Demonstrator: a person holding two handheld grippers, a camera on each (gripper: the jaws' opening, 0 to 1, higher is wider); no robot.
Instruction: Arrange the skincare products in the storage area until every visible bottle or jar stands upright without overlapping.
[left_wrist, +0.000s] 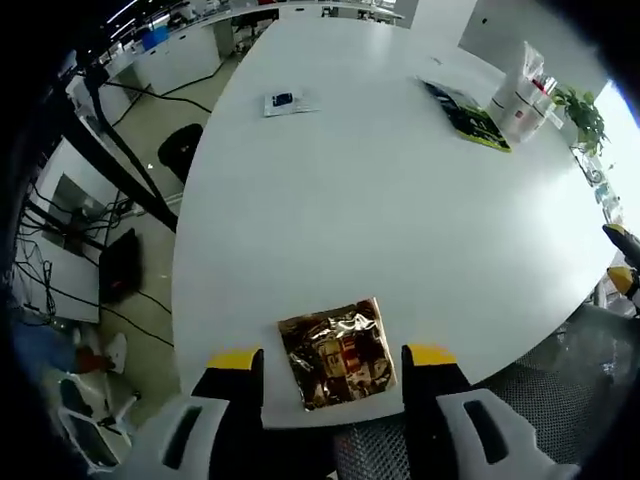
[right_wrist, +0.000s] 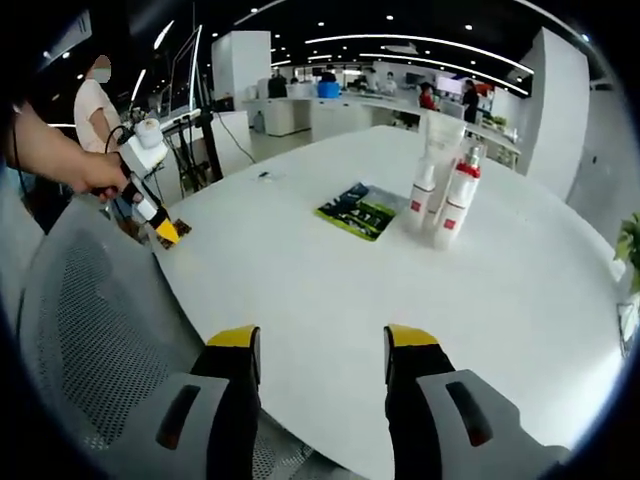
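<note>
Three white skincare containers with red bands stand upright in a tight group at the far side of the white table (right_wrist: 330, 280): a pump bottle (right_wrist: 459, 205), a slimmer bottle (right_wrist: 422, 195) and a tall tube (right_wrist: 442, 135) behind them. The left gripper view has the same group (left_wrist: 520, 95) at the far right. My right gripper (right_wrist: 322, 345) is open over the near table edge, holding nothing. My left gripper (left_wrist: 333, 358) is open at another edge, its jaws on either side of a gold foil packet (left_wrist: 335, 352) lying flat. A hand holds that left gripper (right_wrist: 160, 228) at the left of the right gripper view.
A green and black flat packet (right_wrist: 360, 210) lies beside the bottles, also visible as the packet (left_wrist: 465, 112). A small card (left_wrist: 285, 102) lies far out on the table. A grey mesh chair (right_wrist: 90, 330) stands at the table edge. A potted plant (left_wrist: 580, 110) is past the bottles.
</note>
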